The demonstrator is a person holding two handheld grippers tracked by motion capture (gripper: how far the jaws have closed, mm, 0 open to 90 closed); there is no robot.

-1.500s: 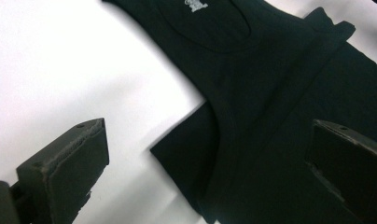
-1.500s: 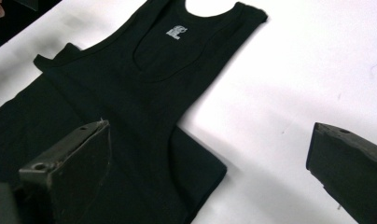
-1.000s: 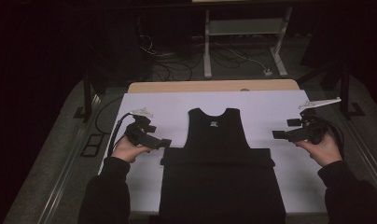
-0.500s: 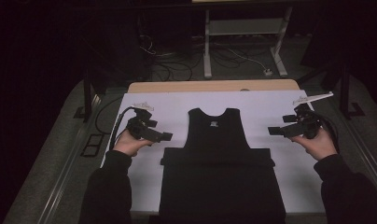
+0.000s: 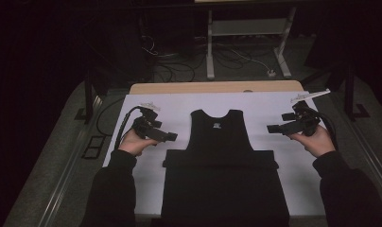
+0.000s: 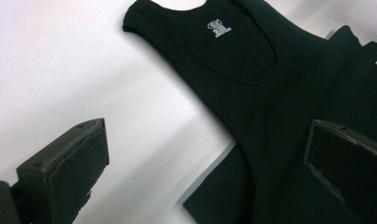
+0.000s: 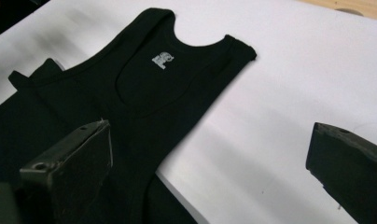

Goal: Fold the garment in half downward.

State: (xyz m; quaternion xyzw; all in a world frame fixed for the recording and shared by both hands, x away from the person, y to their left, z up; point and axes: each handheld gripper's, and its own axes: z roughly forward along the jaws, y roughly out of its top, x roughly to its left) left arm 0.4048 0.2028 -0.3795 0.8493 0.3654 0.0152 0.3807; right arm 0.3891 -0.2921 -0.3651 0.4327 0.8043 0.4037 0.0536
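We see a bench [image 5: 217, 87] with a light wood top. A big white sheet [image 5: 179, 109] covers most of it, and only a strip of wood shows along the far edge. On the white sheet lies a black tank top [image 5: 221, 137], spread flat in the middle, with its neck toward the far side. It has a small white mark [image 6: 219, 26] just under the neck. Its lower part lies on a wider black cloth [image 5: 224, 189] that reaches to the near edge of the bench.
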